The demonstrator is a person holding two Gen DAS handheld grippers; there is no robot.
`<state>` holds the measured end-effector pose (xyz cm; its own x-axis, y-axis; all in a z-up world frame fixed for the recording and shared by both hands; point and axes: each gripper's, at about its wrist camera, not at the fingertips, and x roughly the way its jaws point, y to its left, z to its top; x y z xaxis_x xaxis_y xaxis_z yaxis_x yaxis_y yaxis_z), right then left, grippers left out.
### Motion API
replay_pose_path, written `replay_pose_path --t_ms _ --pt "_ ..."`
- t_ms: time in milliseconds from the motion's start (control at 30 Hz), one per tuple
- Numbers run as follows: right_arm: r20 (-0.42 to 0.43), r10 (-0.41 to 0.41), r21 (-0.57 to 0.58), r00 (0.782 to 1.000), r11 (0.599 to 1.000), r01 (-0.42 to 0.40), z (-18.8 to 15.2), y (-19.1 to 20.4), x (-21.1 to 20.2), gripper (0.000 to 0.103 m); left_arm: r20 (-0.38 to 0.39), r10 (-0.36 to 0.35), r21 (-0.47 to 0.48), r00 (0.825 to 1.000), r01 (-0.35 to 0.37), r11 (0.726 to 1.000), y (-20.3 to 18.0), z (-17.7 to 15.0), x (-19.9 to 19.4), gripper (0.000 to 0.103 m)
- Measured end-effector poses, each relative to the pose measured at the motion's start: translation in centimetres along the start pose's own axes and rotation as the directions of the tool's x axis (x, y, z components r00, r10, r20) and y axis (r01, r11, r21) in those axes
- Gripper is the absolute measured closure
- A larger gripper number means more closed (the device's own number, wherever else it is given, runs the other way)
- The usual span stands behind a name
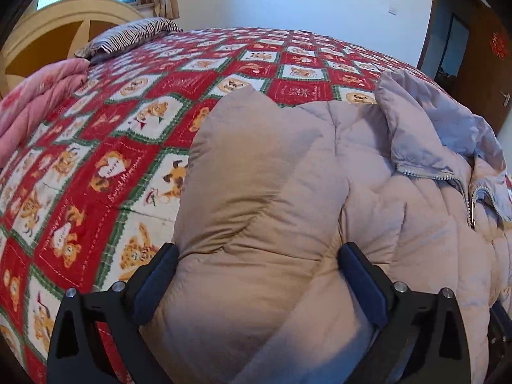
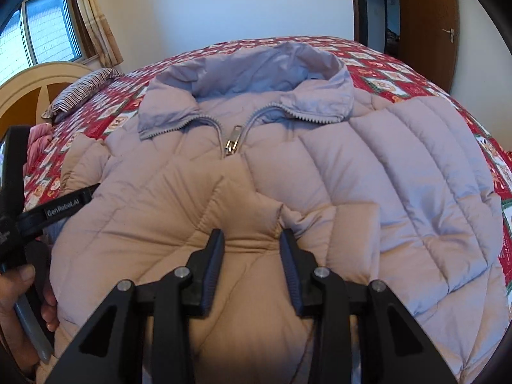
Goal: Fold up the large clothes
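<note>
The left hand-held gripper (image 1: pixel 257 260) stands spread wide, its two pads flanking a puffy fold of the down jacket (image 1: pixel 320 166) without clearly pinching it; from this close view I would call it open around the fabric rather than gripping. The right hand-held gripper (image 2: pixel 252 249) is partly closed on a bunched ridge of the jacket (image 2: pixel 320 166) below the zipper pull (image 2: pixel 233 142), and the cloth gathers between its pads, so it looks to have hold. A hand (image 2: pixel 22 300) carries the other tool at the left edge of the right wrist view.

The jacket lies front up on the bed (image 1: pixel 112 147), zipped, collar (image 2: pixel 249 76) toward the far side. One padded part appears folded over the body. Most folding seems left: the garment is still broad and bulky.
</note>
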<state>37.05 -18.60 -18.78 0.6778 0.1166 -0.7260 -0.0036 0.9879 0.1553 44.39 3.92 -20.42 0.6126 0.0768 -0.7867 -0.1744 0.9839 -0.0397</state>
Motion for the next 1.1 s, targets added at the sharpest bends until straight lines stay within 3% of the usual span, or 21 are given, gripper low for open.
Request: replay_pose_path --t_ms 333,433,500,567,667,700,733,767,833,1100 --pt "-0.018 -0.043 -0.064 0.999 0.997 0.042 0.3 0.8 0.3 0.064 -0.013 -0.063 -0.049 0.998 0.062 0.997 1.3 0.7 -1.5 0.002" --pt "-0.002 -0.066 -0.103 0.998 0.993 0.065 1.1 1.1 -1.6 0.061 0.070 -0.098 -0.086 0.993 0.104 0.991 2.9 2.5 -5.3 0.002" --pt "0.057 -0.065 -0.077 0.996 0.995 0.069 1.9 1.1 -3.4 0.051 0.123 -0.057 -0.113 0.991 0.071 0.991 3.6 3.9 -6.8 0.002" --pt "0.105 -0.062 -0.061 0.993 0.996 0.068 3.1 2.1 -4.8 0.051 0.136 0.007 -0.141 0.991 0.012 0.990 4.2 4.8 -6.4 0.002" --pt "0.088 -0.009 -0.120 0.996 0.993 0.020 4.2 4.9 -4.0 0.051 0.032 0.107 -0.148 0.994 -0.101 0.984 4.7 4.5 -2.5 0.002" --pt "0.060 0.005 -0.139 0.998 0.990 0.004 4.3 5.7 -2.8 0.057 -0.002 0.120 -0.139 0.993 -0.119 0.983 4.7 4.0 -1.4 0.002" --pt "0.038 0.015 -0.139 0.999 0.990 -0.010 4.3 6.0 -2.0 0.067 -0.013 0.120 -0.129 0.993 -0.121 0.984 4.6 3.2 -0.5 0.002" --pt "0.008 0.020 -0.134 1.000 0.991 -0.019 4.1 6.1 -0.8 0.069 0.002 0.120 -0.120 0.993 -0.119 0.986 4.5 2.5 -0.3 0.002" --pt "-0.028 0.013 -0.136 1.000 0.991 -0.017 3.3 5.9 1.2 0.069 0.036 0.120 -0.103 0.992 -0.115 0.988 4.2 1.4 -0.3 0.002" --pt "-0.012 0.044 -0.120 0.999 0.992 -0.045 1.6 4.9 2.3 0.070 -0.008 0.096 -0.075 0.995 -0.096 0.993 3.7 1.3 1.3 0.001"
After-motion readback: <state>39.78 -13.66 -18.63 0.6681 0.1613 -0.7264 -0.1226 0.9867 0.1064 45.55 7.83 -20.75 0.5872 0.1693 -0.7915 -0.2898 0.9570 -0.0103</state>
